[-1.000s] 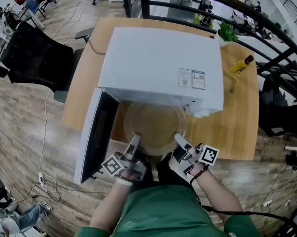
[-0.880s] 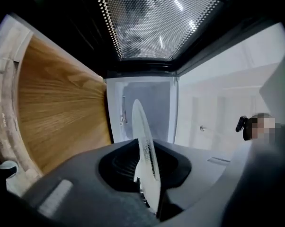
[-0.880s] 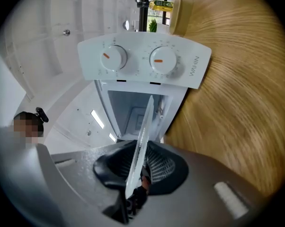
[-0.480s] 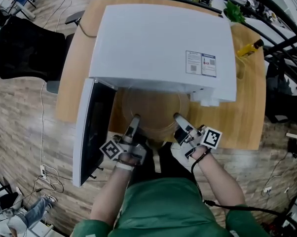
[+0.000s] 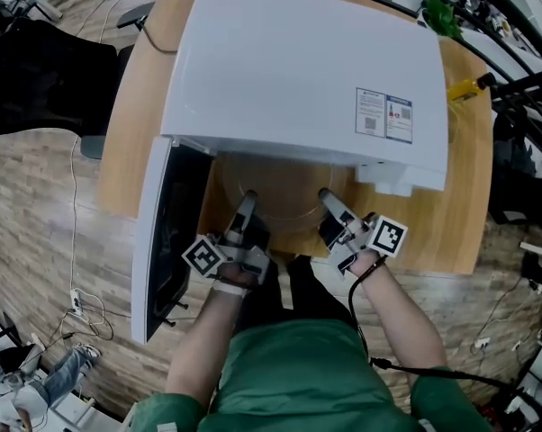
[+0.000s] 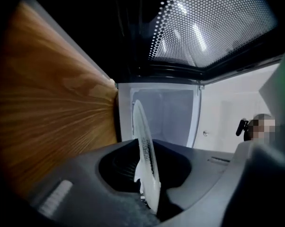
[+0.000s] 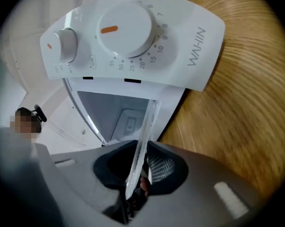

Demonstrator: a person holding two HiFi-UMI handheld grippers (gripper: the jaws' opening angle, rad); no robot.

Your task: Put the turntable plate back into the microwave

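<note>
The clear glass turntable plate (image 5: 284, 203) is held level at the mouth of the white microwave (image 5: 298, 70), its far part hidden under the microwave's top. My left gripper (image 5: 246, 205) is shut on the plate's left rim. On the right rim my right gripper (image 5: 329, 202) is shut as well. In the left gripper view the plate (image 6: 141, 126) stands edge-on between the jaws of the left gripper (image 6: 149, 148), with the white cavity (image 6: 166, 115) ahead. The right gripper view shows the plate (image 7: 147, 122) edge-on in the right gripper (image 7: 143, 155), below the control panel (image 7: 128, 37).
The microwave door (image 5: 167, 241) hangs open at the left, beside my left gripper. The microwave stands on a wooden table (image 5: 438, 232). A yellow bottle (image 5: 465, 88) lies at the table's right. A black chair (image 5: 46, 70) stands on the floor at the left.
Both grippers have carried the plate forward and lower toward the microwave opening. More of the plate is now hidden under the microwave's top.
</note>
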